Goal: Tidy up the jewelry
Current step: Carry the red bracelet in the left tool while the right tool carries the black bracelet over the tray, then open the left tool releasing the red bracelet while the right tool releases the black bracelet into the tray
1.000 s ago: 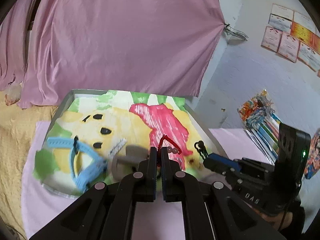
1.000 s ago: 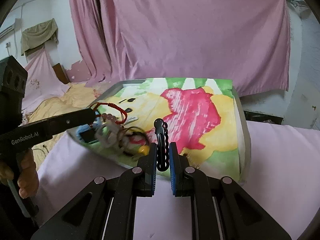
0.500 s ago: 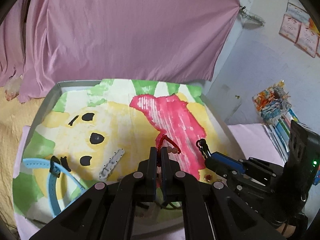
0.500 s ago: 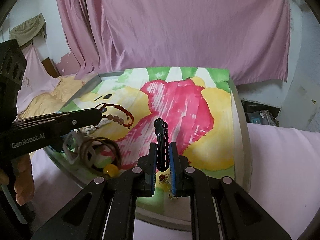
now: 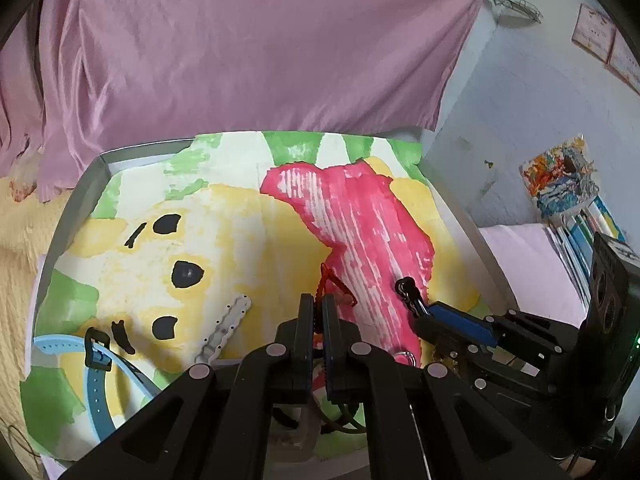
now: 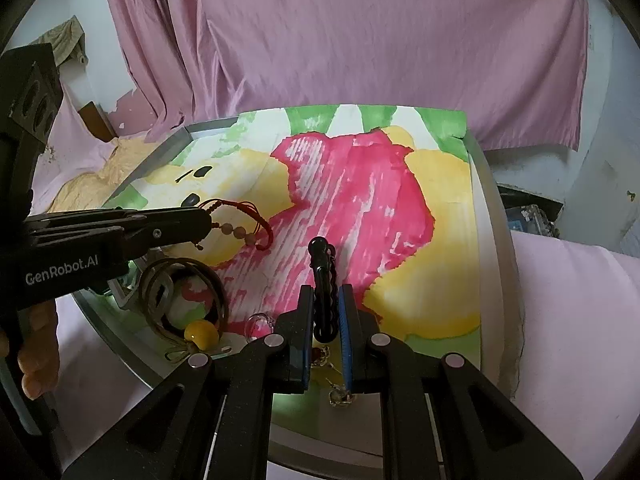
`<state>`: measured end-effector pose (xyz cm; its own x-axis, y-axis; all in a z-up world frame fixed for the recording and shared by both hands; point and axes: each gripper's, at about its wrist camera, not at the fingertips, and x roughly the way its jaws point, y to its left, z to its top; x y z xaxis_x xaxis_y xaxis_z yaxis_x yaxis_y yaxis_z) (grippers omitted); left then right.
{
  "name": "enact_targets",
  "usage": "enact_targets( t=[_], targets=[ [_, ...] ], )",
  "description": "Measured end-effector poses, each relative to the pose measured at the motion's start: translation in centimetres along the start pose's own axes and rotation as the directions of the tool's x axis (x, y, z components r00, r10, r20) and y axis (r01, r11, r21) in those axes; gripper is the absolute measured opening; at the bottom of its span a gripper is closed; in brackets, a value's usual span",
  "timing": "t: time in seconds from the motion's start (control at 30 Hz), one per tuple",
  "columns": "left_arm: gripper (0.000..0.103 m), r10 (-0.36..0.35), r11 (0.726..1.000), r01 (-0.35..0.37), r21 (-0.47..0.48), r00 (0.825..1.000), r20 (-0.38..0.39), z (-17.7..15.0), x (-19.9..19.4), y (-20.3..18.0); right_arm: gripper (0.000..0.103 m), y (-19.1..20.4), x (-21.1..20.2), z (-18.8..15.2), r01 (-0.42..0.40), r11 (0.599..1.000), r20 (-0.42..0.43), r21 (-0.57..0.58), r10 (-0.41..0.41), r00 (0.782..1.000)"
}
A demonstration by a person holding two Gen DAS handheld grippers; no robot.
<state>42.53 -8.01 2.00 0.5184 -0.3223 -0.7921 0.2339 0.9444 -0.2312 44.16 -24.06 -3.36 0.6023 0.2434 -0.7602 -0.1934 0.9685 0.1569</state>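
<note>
Left tongs pinch a red cord bracelet with pale beads, held above the painted tray — yellow area, left of centre. Right tongs clamp a black twisted bracelet, upright over the pink patch. Blue watch strap lies at the tray's near-left corner.

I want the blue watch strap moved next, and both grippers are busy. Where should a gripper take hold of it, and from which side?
Probably grip the blue strap on its flat band just below the black buckle, coming from above with a finger on each edge. It lies flat in a loop on the tray, so only its edges offer purchase. First the left gripper must release the red bracelet.
</note>
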Motion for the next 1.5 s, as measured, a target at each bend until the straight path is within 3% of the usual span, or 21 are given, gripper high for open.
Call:
enact_targets(
  t=[0.93, 1.03, 1.1, 1.33, 1.47, 1.5],
  targets=[
    [0.009, 0.051, 0.999, -0.051, 0.003, 0.998, 0.037, 0.0, -1.0, 0.1, 0.012, -0.1, 0.2, 0.0, -0.007, 1.000, 0.007, 0.004, 0.007, 1.000],
    [0.020, 0.051, 0.999, -0.050, -0.005, 0.997, 0.055, 0.0, -1.5, 0.3, 0.012, -0.2, 0.0, 0.0, -0.006, 1.000, 0.015, 0.008, 0.006, 1.000],
    [0.038, 0.057, 0.998, -0.056, -0.016, 0.996, 0.070, -0.1, -1.8, 0.5, 0.012, -0.3, -0.1, -0.1, -0.007, 1.000, 0.018, 0.010, 0.007, 1.000],
    [0.048, 0.085, 0.996, -0.080, -0.047, 0.991, 0.103, -0.4, -2.7, 1.3, 0.014, -0.4, -0.4, 0.0, -0.013, 1.000, 0.040, 0.017, 0.013, 0.999],
    [0.058, 0.110, 0.993, -0.103, -0.056, 0.985, 0.136, -0.8, -3.3, 1.5, 0.039, -0.5, -1.0, -0.2, -0.018, 0.999, 0.066, 0.029, 0.016, 0.998],
    [0.059, 0.117, 0.992, -0.110, -0.057, 0.983, 0.141, -0.9, -3.4, 1.5, 0.039, -0.5, -1.2, -0.1, -0.018, 0.999, 0.076, 0.030, 0.015, 0.997]
  ],
)
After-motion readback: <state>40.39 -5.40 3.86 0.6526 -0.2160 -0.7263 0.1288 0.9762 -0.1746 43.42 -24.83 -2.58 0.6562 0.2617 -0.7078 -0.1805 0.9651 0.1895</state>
